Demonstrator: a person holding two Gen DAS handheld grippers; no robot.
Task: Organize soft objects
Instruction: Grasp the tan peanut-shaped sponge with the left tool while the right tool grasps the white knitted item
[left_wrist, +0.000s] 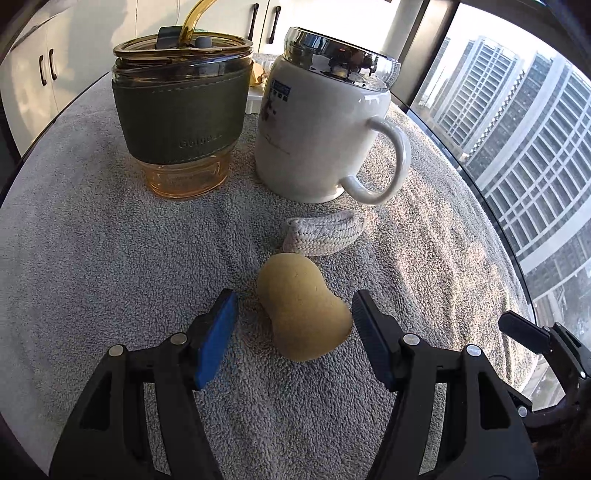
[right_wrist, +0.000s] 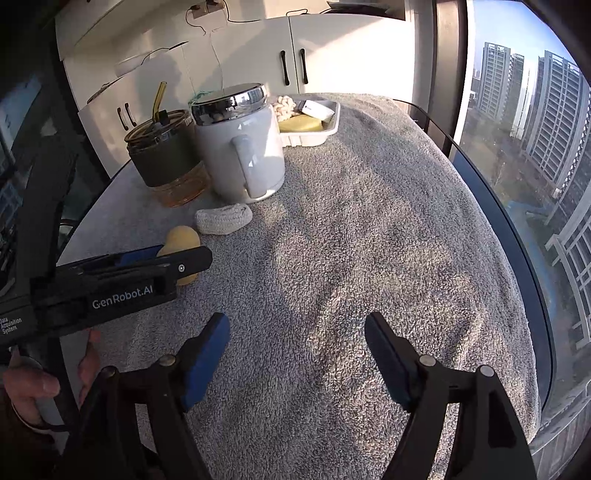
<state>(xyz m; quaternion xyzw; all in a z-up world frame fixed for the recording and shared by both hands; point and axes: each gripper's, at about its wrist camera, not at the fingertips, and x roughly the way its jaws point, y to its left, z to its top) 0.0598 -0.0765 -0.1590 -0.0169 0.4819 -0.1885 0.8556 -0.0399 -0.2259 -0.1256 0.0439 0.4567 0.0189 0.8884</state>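
My left fingers (left_wrist: 293, 325) are spread wide around the yellow sponge (left_wrist: 303, 314), which lies on the grey towel (left_wrist: 92, 240) covering the bench; neither pad seems to touch it, though the right pad sits very close. Just beyond the sponge lies a folded woven rope coaster (left_wrist: 321, 234), in front of the white mug (left_wrist: 317, 129) and the amber glass tumbler (left_wrist: 181, 110). My right fingers (right_wrist: 295, 354) hang released over bare towel. Far back, a white tray (right_wrist: 330, 127) holds another yellow sponge (right_wrist: 301, 123).
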